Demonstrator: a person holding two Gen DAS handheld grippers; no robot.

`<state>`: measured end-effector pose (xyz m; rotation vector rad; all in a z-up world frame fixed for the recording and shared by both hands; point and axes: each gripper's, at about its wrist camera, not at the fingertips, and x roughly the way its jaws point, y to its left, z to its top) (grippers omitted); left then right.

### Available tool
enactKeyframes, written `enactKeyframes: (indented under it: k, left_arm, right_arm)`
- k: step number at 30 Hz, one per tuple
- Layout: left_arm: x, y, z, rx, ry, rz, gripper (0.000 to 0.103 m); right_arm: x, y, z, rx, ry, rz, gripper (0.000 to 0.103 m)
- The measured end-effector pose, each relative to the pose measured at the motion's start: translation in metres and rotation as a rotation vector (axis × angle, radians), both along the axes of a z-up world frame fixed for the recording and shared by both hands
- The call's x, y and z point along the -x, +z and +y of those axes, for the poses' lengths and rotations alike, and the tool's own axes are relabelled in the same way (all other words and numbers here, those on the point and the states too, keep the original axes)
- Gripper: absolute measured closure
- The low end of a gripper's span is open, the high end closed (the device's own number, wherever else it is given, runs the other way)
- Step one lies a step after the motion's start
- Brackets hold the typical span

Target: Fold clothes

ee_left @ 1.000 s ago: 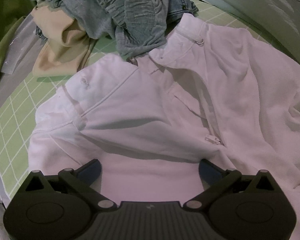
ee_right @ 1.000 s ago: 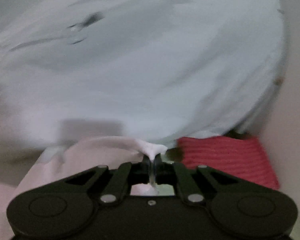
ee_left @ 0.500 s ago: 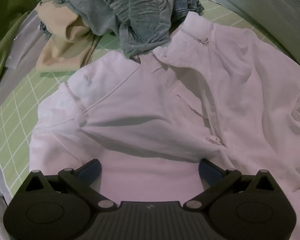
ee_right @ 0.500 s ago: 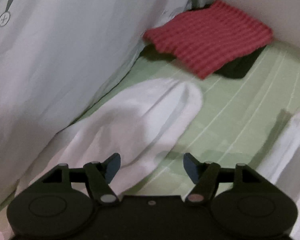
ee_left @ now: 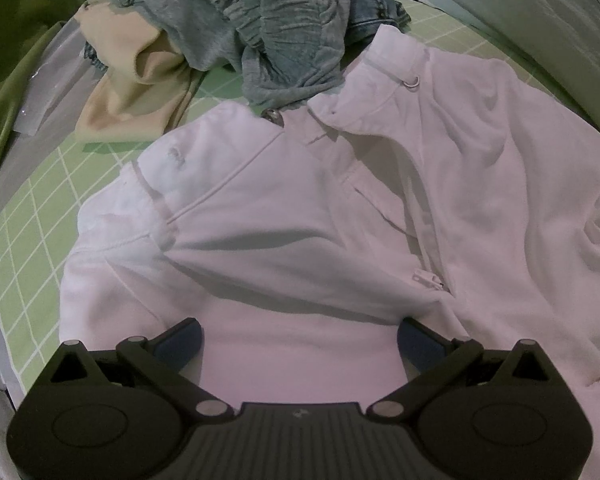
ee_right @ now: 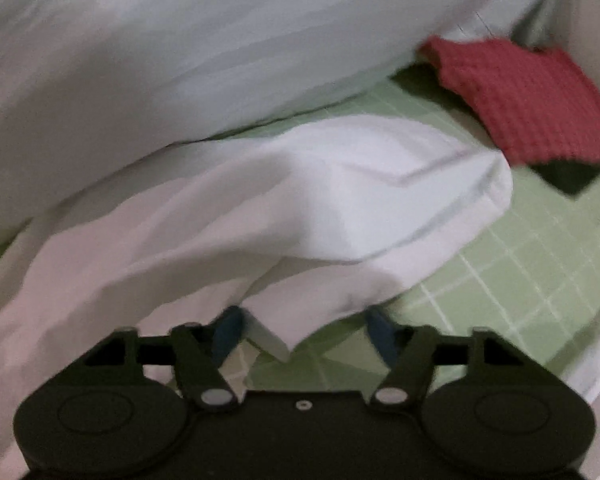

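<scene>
Tools (ee_left: 300, 340) (ee_right: 304, 334) open, white garment (ee_left: 300, 208) flat

The left gripper (ee_left: 299, 334) is showing a matte black body with a ribbed grey panel at six o'clock, a tiny pale logo on it, and two round housings at seven and five o'clock. Silver rivets are pinning its angled black linkage arms, and dark blue pads (ee_left: 180, 340) are tipping them. The right gripper (ee_right: 304, 330) is showing the same black build, silver rivets, one small centre screw and blue fingertips (ee_right: 228, 330).
</scene>
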<state>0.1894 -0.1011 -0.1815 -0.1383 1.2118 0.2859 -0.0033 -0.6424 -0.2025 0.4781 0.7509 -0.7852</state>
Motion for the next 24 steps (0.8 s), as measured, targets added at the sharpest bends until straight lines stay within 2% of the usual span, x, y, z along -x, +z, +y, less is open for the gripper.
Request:
enactKeyframes:
  k: [1, 2, 3, 6, 10, 12, 13, 15, 18, 19, 21, 24]
  left_arm:
    - [0.000, 0.000, 0.000, 0.001, 0.000, 0.000, 0.000]
    - [0.001, 0.000, 0.000, 0.002, 0.000, 0.000, 0.000]
    - [0.000, -0.001, 0.000, 0.004, -0.001, 0.000, 0.000]
    - [-0.001, -0.002, 0.001, 0.007, -0.003, 0.001, 0.000]
    - [-0.001, -0.001, 0.002, 0.009, -0.005, -0.002, 0.000]
    - [0.000, -0.001, 0.003, 0.009, -0.005, -0.007, 0.000]
    - [0.000, -0.001, 0.003, 0.009, -0.006, -0.009, 0.000]
    - [0.001, -0.001, 0.002, 0.007, -0.005, -0.012, 0.000]
    - [0.000, 0.000, 0.002, 0.007, -0.004, -0.010, 0.000]
    - [-0.001, 0.000, 0.001, 0.008, -0.003, -0.008, 0.000]
    - [-0.001, 0.000, 0.001, 0.006, 0.000, -0.006, 0.000]
    - [-0.002, 0.001, 0.001, 0.006, 0.002, 0.000, 0.000]
  right_arm:
    - [-0.001, 0.000, 0.000, 0.010, 0.017, -0.008, 0.082]
    - [-0.001, 0.003, -0.001, 0.015, 0.028, -0.013, 0.085]
    - [-0.001, 0.007, -0.002, 0.029, 0.042, -0.015, 0.098]
    - [0.009, 0.040, -0.003, 0.164, 0.082, -0.030, 0.102]
    - [0.039, 0.098, -0.008, 0.397, 0.035, -0.046, 0.102]
    - [0.057, 0.111, -0.011, 0.468, -0.003, -0.020, 0.102]
    - [0.065, 0.112, -0.014, 0.483, -0.026, 0.007, 0.101]
    - [0.078, 0.096, -0.022, 0.420, -0.084, 0.096, 0.096]
    - [0.101, 0.060, -0.036, 0.193, -0.215, 0.197, 0.077]
    - [0.109, 0.056, -0.034, 0.169, -0.259, 0.190, 0.067]
    - [0.122, 0.059, -0.026, 0.186, -0.338, 0.143, 0.050]
    - [0.137, 0.072, -0.024, 0.215, -0.436, 0.033, 0.047]
